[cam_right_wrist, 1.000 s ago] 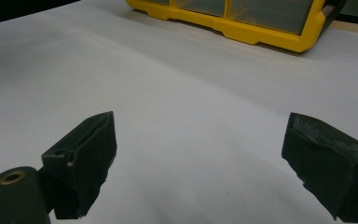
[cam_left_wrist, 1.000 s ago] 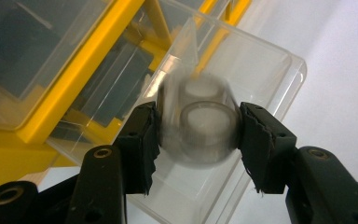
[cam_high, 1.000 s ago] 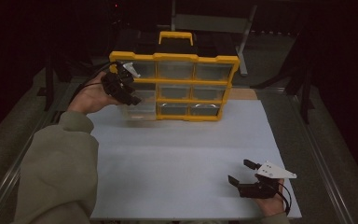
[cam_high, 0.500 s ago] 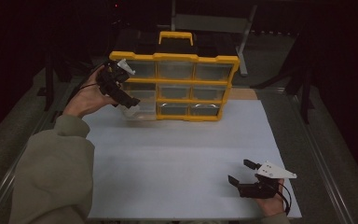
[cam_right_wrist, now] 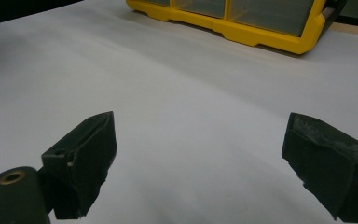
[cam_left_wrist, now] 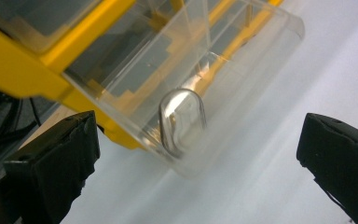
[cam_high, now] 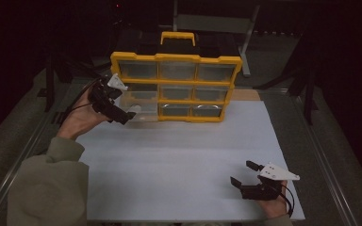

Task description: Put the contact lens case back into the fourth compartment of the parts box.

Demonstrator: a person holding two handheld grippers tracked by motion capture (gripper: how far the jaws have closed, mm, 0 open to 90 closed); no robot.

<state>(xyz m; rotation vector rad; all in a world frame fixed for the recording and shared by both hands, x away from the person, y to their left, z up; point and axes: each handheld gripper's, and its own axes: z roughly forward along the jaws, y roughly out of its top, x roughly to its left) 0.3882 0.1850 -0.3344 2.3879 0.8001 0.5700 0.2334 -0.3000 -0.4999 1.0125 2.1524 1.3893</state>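
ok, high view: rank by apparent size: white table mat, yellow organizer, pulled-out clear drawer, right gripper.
1. white table mat
2. yellow organizer
3. clear drawer and right gripper: look alike, unranked; the gripper is nearer the camera.

We see a clear plastic drawer (cam_high: 139, 109) with a rounded pull tab (cam_left_wrist: 182, 121), drawn partly out of the upright yellow organizer's (cam_high: 176, 87) lower-left bay, at eleven o'clock.

High view dim, surroundings near black; white table (cam_high: 188, 150) evenly lit, soft shadows. Glare streaks on clear drawer (cam_left_wrist: 186, 88) in left gripper view; near jaws blurred in both gripper views.
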